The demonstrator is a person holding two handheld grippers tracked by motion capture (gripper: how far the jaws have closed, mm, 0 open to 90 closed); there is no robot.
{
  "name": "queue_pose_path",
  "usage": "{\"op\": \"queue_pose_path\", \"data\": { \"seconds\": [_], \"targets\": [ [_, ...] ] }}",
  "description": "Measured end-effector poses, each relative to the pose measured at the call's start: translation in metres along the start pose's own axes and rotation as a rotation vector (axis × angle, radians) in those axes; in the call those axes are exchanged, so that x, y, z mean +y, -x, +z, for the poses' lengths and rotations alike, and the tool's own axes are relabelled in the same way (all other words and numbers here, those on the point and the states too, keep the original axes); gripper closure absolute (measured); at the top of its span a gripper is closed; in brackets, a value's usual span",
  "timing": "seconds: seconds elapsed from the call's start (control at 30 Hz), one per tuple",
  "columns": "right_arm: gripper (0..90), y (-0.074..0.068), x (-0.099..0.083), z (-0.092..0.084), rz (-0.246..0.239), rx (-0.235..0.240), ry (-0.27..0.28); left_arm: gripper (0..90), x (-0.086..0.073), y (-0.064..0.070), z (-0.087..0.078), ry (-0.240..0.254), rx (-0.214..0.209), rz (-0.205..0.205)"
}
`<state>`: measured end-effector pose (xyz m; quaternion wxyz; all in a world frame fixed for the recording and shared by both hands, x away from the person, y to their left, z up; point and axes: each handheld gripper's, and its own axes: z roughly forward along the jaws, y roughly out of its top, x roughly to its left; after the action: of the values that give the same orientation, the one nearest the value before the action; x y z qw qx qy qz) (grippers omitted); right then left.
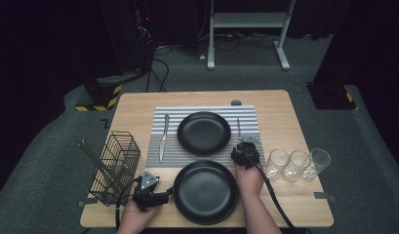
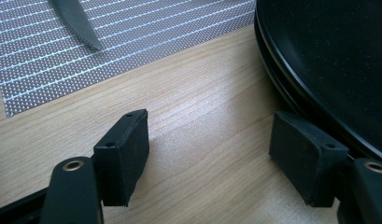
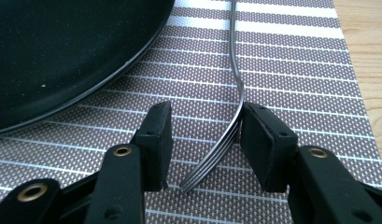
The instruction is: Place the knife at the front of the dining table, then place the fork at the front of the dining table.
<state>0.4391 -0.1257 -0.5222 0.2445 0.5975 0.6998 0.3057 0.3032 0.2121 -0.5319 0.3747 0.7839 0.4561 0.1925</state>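
Observation:
A steel fork [image 3: 234, 60] lies on the striped placemat [image 3: 291, 70], to the right of the far black plate [image 1: 203, 132]. My right gripper [image 3: 205, 126] is open with the fork's tines between its jaws. The tines rest against the right-hand pad [image 3: 263, 144] and stand apart from the other pad. From above, the right gripper [image 1: 246, 152] sits at the mat's near right corner. My left gripper [image 2: 209, 135] is open over bare wood with nothing between its jaws, one pad close beside the rim of the near black plate [image 2: 338, 70]. In the high view the left gripper [image 1: 158, 196] sits left of that plate [image 1: 205, 191].
A knife [image 1: 163, 136] lies on the mat left of the far plate, its tip [image 2: 79, 21] in the left gripper view. A black wire basket [image 1: 116, 165] with long utensils stands at the table's front left. Three clear glasses [image 1: 297, 165] stand in a row at the right.

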Motion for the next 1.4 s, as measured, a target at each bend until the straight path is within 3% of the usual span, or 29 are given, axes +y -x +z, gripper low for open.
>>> {"op": "queue_pose_path", "data": {
  "seconds": [0.23,0.37,0.57,1.1,1.4],
  "targets": [
    [53.9,-0.002,0.001,0.001,0.002,0.029,0.006,28.9,0.0,0.0,0.0,0.002,-0.002,-0.006],
    [53.3,-0.003,0.001,0.0,-0.006,0.022,0.006,28.9,0.0,0.0,0.0,0.002,-0.004,-0.008],
    [52.6,-0.004,0.003,-0.008,-0.033,0.021,0.032,28.9,0.0,0.002,0.0,-0.004,0.012,0.014],
    [55.9,-0.008,0.007,-0.027,-0.077,0.036,0.096,28.9,0.0,0.001,0.0,-0.003,0.014,0.006],
    [76.3,-0.002,0.011,-0.031,-0.088,0.009,0.114,28.9,0.0,0.001,0.0,-0.003,0.013,0.007]
  ]
}}
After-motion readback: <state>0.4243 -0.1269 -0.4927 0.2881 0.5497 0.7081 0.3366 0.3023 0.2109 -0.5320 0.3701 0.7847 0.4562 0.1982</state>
